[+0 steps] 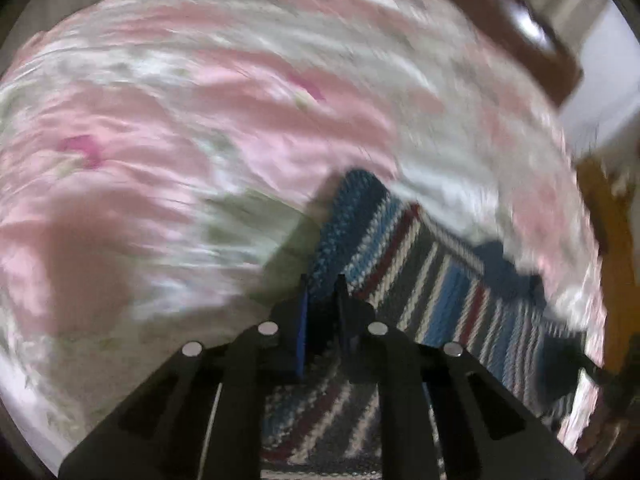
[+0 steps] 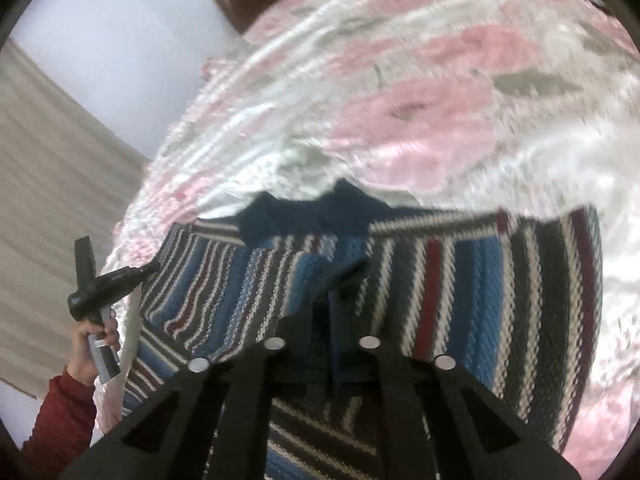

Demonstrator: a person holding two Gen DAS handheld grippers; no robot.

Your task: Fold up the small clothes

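Across the lower frames, both grippers, left (image 1: pixel 322 286) and right (image 2: pixel 334 292), are pinching the striped sweater (image 2: pixel 460 280), jaws nearly closed, lying over the pink bedspread (image 2: pixel 420 120).

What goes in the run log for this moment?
left tongs: shut on striped sweater | right tongs: shut on striped sweater | surface: pink floral bedspread

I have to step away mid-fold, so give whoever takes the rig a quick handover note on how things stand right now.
Left gripper: shut on the striped knit sweater, near one edge.
Right gripper: shut on the same sweater, with a flap of it lifted and turned over near the dark blue collar.
The sweater lies on the pink floral bedspread. Both views are motion-blurred.
Done: both edges gripped, one fold apparently under way.
Left: lay that fold flat, finish folding, release.
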